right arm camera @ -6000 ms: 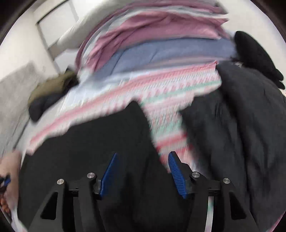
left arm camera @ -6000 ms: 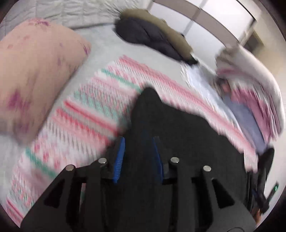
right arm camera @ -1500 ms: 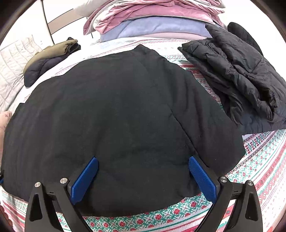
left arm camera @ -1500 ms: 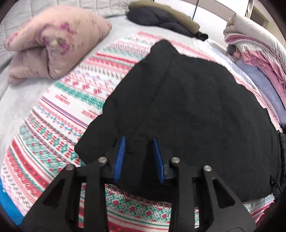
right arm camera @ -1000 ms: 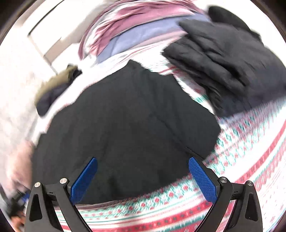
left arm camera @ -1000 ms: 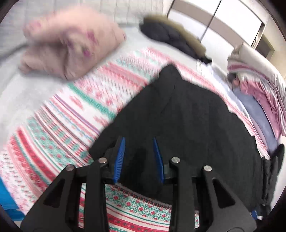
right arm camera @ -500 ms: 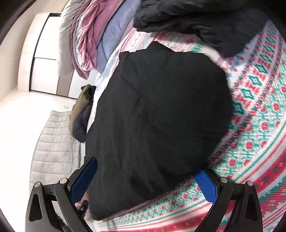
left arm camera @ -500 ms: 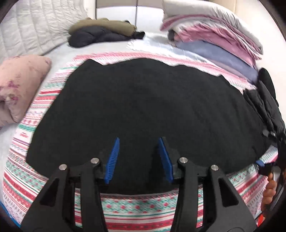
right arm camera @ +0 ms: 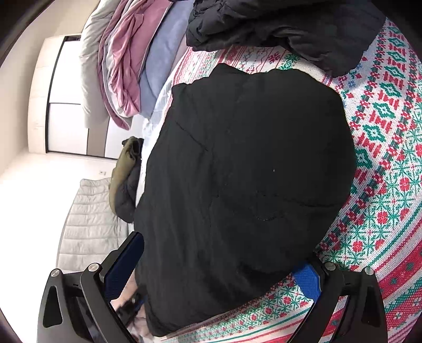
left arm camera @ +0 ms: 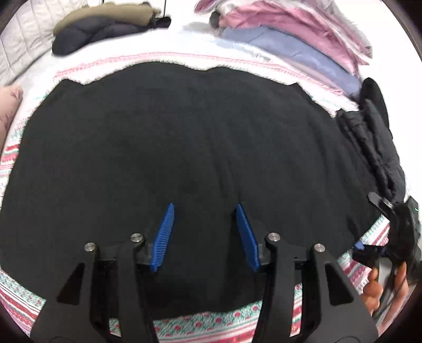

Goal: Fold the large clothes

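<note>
A large black garment lies spread flat on a red, green and white patterned blanket. My left gripper hovers over the garment's near edge at its middle. Its jaws are opening, and the blue pads press on nothing. At the right edge of the left wrist view a hand holds my right gripper by the garment's right corner. In the rolled right wrist view my right gripper stands wide open, with the garment edge lying between its jaws untouched by the pads.
A folded black puffer jacket lies right of the garment on the blanket. Stacked pink and lilac bedding sits behind it. An olive and navy coat lies at the far left, a pink pillow at the left edge.
My left gripper swung from the garment's left corner to the middle of its near edge and its jaws widened. My right gripper rolled and sank toward the right corner.
</note>
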### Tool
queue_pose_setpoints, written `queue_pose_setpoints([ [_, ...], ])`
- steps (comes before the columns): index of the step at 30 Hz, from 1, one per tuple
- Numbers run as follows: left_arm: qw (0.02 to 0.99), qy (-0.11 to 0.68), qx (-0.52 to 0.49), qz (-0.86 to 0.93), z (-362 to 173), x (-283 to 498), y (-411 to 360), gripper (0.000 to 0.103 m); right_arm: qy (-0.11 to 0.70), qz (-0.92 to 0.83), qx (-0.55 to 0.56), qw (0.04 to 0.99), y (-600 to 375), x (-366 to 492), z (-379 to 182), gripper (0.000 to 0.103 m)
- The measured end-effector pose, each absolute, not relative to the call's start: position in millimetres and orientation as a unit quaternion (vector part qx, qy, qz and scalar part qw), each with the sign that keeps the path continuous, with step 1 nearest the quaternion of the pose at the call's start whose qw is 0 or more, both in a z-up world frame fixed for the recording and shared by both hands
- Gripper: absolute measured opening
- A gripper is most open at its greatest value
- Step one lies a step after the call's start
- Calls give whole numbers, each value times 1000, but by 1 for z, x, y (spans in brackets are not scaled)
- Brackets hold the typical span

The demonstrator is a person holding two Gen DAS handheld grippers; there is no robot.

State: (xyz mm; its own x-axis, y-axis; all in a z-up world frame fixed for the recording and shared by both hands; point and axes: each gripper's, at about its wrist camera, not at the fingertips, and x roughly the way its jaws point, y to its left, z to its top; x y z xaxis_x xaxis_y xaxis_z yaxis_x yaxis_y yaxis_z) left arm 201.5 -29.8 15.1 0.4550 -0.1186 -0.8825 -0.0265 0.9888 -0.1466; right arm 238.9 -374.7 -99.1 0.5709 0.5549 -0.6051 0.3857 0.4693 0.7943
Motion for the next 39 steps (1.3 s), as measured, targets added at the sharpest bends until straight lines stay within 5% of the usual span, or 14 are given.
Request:
queue_pose_setpoints([
  [4, 840, 534, -93, -16, -11, 206, -28, 53, 475, 53, 475, 738, -366, 242, -95, 103],
  [14, 846, 526, -88, 2, 37, 255, -35, 53, 467, 47, 507, 723, -374, 241, -100, 103],
  [21, 799, 585, -131, 48, -12, 320, -14, 53, 467, 43, 509, 722, -376, 244, -101, 103],
  [28, 810, 569, -110, 89, 13, 371, -22, 53, 468, 41, 513, 718, -375, 245, -99, 103],
  [39, 801, 580, -87, 120, -23, 415, -26, 56, 470, 27, 489, 735, -368, 247, -97, 103],
])
